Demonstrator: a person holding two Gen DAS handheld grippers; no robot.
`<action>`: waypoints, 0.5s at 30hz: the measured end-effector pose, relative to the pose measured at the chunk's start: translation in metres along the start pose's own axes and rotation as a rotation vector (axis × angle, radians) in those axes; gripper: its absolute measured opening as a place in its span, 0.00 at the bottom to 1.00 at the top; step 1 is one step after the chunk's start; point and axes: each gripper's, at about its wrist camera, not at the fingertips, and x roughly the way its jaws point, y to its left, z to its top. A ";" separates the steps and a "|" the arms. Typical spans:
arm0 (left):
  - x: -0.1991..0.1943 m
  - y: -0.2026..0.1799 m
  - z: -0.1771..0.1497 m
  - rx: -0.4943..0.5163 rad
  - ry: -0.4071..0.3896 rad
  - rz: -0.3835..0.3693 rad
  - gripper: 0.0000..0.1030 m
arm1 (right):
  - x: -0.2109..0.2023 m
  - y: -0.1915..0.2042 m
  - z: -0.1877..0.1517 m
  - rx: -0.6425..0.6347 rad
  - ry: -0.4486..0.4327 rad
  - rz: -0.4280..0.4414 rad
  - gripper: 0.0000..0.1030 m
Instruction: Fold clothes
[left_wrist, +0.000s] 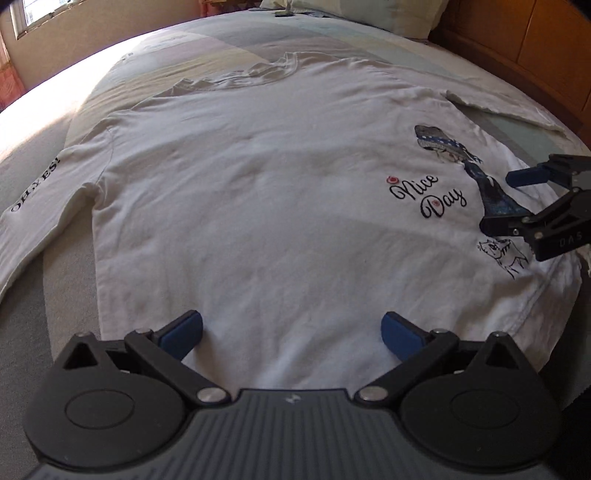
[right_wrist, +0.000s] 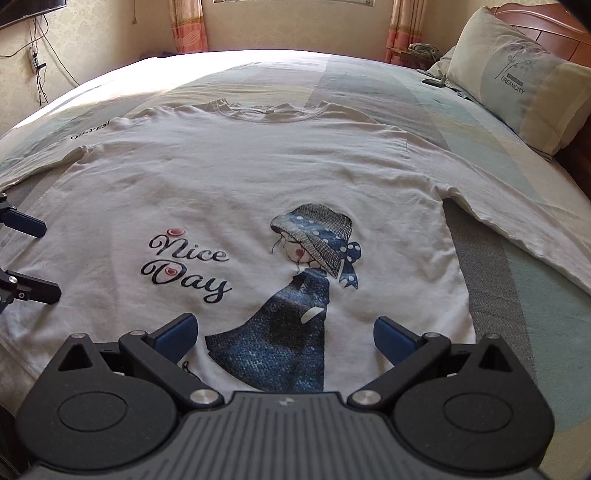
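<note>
A white long-sleeved shirt lies spread flat, face up, on the bed, collar at the far side, hem towards me. Its front carries "Nice Day" lettering and a print of a girl in a blue dress. The left sleeve with black lettering runs off to the left; the right sleeve stretches right. My left gripper hovers open over the hem, nothing between its blue pads. My right gripper is open over the dress print near the hem.
The bed has a pastel patchwork sheet. A pillow rests against the wooden headboard at the right. A small dark object lies on the sheet near the pillow. Curtains and a wall stand behind the far bed edge.
</note>
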 end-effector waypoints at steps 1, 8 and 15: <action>-0.006 0.000 -0.009 0.008 0.001 0.002 0.99 | 0.002 -0.001 -0.006 0.008 0.000 -0.002 1.00; -0.033 -0.007 -0.011 0.044 0.008 0.023 0.99 | -0.003 -0.003 -0.018 0.005 -0.073 0.003 1.00; -0.005 -0.022 0.022 -0.008 -0.016 -0.022 0.99 | -0.009 -0.005 -0.016 0.018 -0.036 -0.010 1.00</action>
